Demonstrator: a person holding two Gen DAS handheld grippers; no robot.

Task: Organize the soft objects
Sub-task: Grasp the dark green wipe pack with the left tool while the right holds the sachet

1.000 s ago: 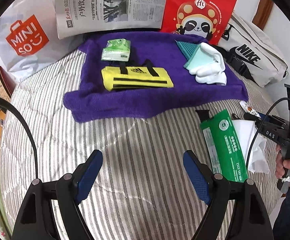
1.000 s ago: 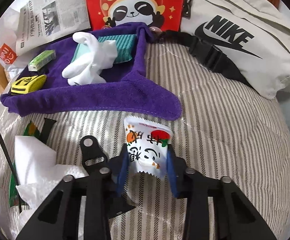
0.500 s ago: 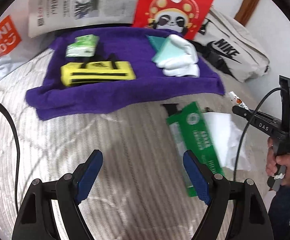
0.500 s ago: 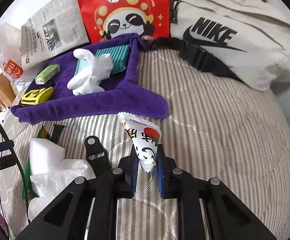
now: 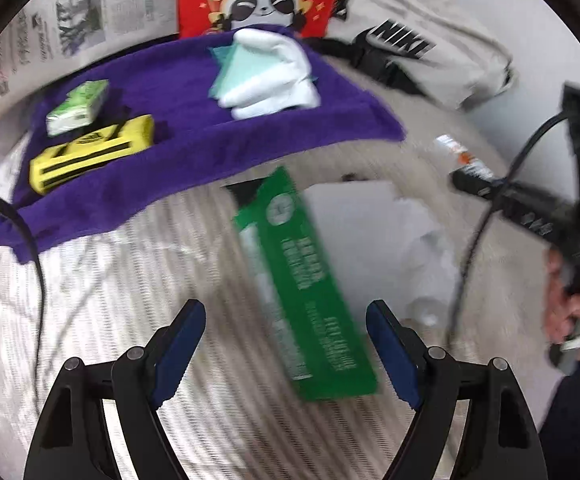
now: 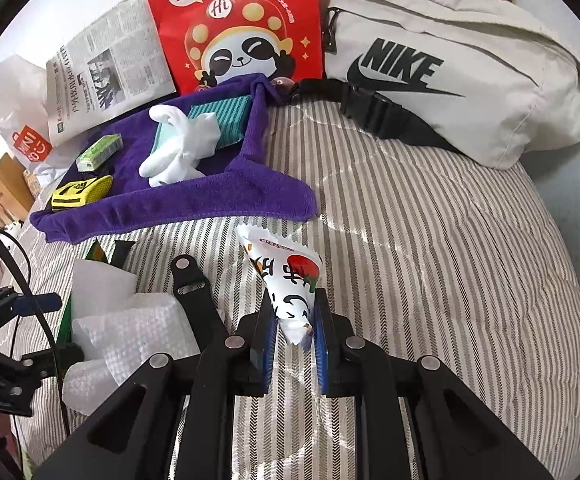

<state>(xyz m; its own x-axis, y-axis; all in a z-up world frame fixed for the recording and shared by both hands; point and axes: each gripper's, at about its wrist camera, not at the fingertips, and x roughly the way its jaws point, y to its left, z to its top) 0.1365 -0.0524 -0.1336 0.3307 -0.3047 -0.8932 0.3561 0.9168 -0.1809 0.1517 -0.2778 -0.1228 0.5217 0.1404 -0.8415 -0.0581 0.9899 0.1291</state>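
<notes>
My right gripper (image 6: 293, 334) is shut on a white snack packet (image 6: 288, 280) with a red strawberry print, held just above the striped bedding. My left gripper (image 5: 286, 344) is open and empty, with a green flat packet (image 5: 301, 280) lying between and beyond its fingers. A purple towel (image 5: 194, 128) lies further back and carries a yellow pouch (image 5: 90, 152), a green tissue pack (image 5: 78, 108), white socks (image 5: 274, 80) and a teal cloth (image 5: 242, 68). The towel also shows in the right wrist view (image 6: 194, 200). The right gripper shows at the right of the left wrist view (image 5: 473, 172).
A white foam sheet (image 6: 126, 332) lies beside the green packet. A beige Nike bag (image 6: 449, 76), a red panda bag (image 6: 238, 28), a newspaper (image 6: 106, 76) and a white Miniso bag (image 6: 14, 120) stand along the back. The striped bedding (image 6: 429, 248) drops away at the right.
My right gripper closed on the snack packet and lifted it. My left gripper swung right and moved over the green packet, staying open.
</notes>
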